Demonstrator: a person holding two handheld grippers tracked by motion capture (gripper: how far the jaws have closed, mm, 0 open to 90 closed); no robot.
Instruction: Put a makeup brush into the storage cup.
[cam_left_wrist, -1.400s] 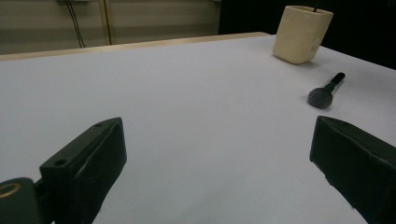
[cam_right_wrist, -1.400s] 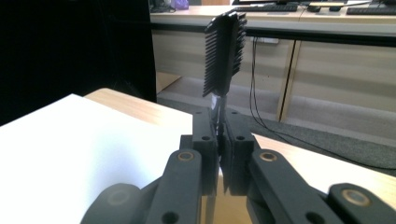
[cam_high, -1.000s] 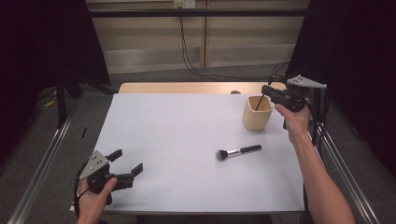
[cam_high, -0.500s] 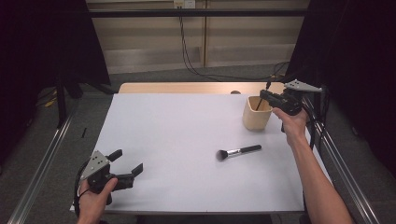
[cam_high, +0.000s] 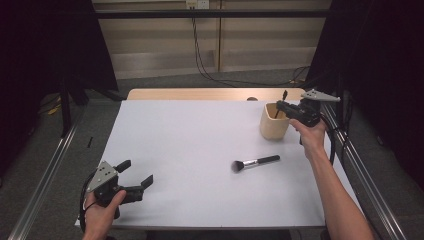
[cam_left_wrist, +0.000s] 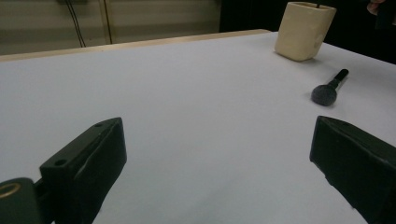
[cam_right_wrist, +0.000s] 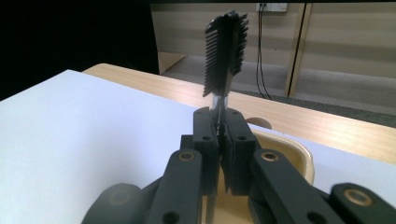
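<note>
from the high view we look down on a white desk (cam_high: 200, 165). at about two o'clock on it stands a cream cup (cam_high: 274, 121). the right claw (cam_high: 284, 106), held in the person's right hand (cam_high: 311, 135), sits just over the cup's rim, clenched on a small dark comb brush (cam_high: 284, 94) whose tip pokes up above the cup. a makeup brush (cam_high: 255, 162) lies flat on the desk at about four o'clock, well apart from the cup, its bristle head toward the left. at about seven o'clock, near the desk's front edge, the left claw (cam_high: 135, 175) rests in the person's left hand (cam_high: 102, 210), released, its jaws spread with nothing between them.

in the left gripper view we see the left claw's two black jaws rise wide apart at five and seven o'clock, with bare white desk between them. the cream cup (cam_left_wrist: 304, 30) stands at one o'clock, far off, and the makeup brush (cam_left_wrist: 329, 88) lies at about three o'clock, nearer than the cup.

in the right gripper view we see the right claw (cam_right_wrist: 222, 140) shut tight at the centre, pinching the thin stem of the comb brush (cam_right_wrist: 225, 53), which stands upright toward twelve o'clock, its rows of fine teeth blurred. the cup's cream rim (cam_right_wrist: 294, 149) curves just behind and below the jaws, at four o'clock.
</note>
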